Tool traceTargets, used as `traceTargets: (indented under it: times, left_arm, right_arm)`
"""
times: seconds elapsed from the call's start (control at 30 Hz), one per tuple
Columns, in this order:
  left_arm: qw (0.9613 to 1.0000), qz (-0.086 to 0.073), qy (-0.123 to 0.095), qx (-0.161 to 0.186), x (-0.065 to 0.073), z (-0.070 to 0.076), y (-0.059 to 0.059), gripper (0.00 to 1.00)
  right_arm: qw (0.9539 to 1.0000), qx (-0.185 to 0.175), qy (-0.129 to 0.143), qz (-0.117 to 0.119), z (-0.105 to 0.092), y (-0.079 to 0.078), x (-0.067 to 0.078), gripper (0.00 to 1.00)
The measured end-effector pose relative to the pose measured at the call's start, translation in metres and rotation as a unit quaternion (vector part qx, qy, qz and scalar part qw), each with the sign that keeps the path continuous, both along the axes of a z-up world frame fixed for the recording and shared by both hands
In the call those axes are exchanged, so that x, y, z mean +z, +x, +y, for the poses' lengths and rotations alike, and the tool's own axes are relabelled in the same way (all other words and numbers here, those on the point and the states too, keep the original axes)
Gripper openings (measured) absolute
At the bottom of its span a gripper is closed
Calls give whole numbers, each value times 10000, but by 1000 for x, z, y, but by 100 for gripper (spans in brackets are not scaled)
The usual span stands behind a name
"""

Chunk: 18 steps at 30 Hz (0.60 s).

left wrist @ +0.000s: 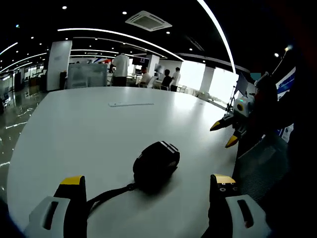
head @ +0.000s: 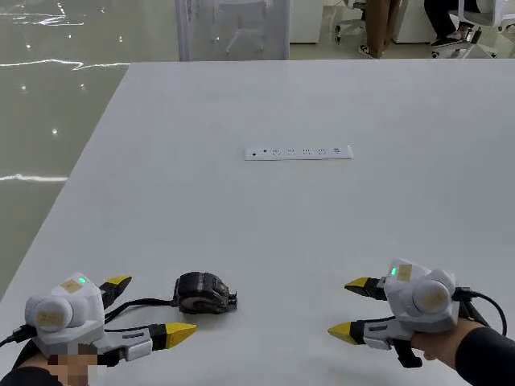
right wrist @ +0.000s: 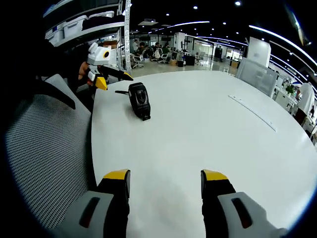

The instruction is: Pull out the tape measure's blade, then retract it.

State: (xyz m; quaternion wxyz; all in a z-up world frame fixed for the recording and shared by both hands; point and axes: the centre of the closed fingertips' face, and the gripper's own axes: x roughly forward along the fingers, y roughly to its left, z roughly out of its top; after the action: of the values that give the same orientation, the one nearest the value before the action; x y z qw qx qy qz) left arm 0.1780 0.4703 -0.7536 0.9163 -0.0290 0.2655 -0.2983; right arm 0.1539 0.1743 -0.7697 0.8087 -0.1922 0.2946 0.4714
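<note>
A black rounded tape measure (head: 203, 292) (strap (left wrist: 111, 194) trailing) lay on the white table (head: 282, 217). The yellow-tipped left gripper (head: 153, 305) was just beside it and the matching right gripper (head: 346, 306) well apart, fingers of both spread.

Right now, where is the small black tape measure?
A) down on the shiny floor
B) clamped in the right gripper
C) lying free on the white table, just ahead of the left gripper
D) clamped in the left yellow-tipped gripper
C: the small black tape measure lies on the white table just ahead of the open yellow-tipped left gripper, neither jaw on its case; the right gripper is open, well off to the side.
</note>
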Motion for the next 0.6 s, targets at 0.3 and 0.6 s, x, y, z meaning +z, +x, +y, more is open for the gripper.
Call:
traceTargets:
  times: [0.3, 0.6]
  left_arm:
    - [9998, 87, 185, -30, -2, 10, -12, 100]
    - [9991, 50, 375, -194, 0, 11, -20, 100]
  right_arm:
    - [9988, -474, -13, -77, -48, -4, 14, 70]
    - [9934, -1145, 16, -37, -103, -9, 15, 84]
